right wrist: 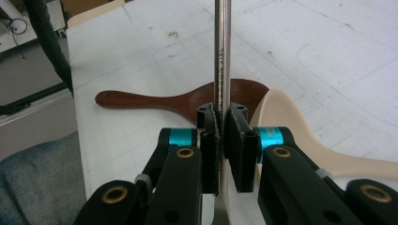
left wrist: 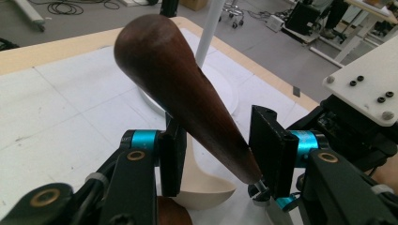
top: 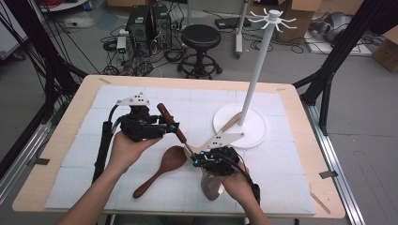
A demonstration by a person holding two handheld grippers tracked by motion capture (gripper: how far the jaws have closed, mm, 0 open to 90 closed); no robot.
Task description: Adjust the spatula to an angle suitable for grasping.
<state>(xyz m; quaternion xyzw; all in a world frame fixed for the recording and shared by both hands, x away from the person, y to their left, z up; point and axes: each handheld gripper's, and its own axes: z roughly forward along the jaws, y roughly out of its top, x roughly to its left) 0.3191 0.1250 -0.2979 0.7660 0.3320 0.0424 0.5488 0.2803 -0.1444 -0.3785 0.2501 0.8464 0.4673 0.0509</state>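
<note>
- High view put the table (top: pixel 70 117) under both my tools, with the white hook stand (top: pixel 256 70) beyond my right fingers, its round base just past them.
- My left gripper (top: pixel 172 126) sat up and to the left of my right gripper (top: pixel 193 158), the two near each other and joined by the one thing we shared.
- That thing was the utensil (top: pixel 168 117): its dark wooden handle slanted up between my left fingers, its thin steel shaft ran down through my right fingers, and its shiny head hung below my right hand, off the mat.
- A wooden spoon (top: pixel 159 171) lay flat on the mat just below and between my two sets of fingers, untouched.
- A cream spoon (right wrist: pixel 291 126) lay beside my right fingers, its bowl next to the wooden spoon's bowl.
- Right gripper view had my right fingers (right wrist: pixel 237 136) pressed together hard on the steel shaft, carrying the whole load.
- Left gripper view had my left fingers (left wrist: pixel 270 150) standing apart around the narrow end of the handle; one pad was at the wood, the other showed a sliver of gap, so I judged no real grip yet.
- I took the step to be a handover from right to left. Next I judged my left fingers needed to clamp squarely on the handle before my right ones let go of the shaft, or the heavy head would swing down.
</note>
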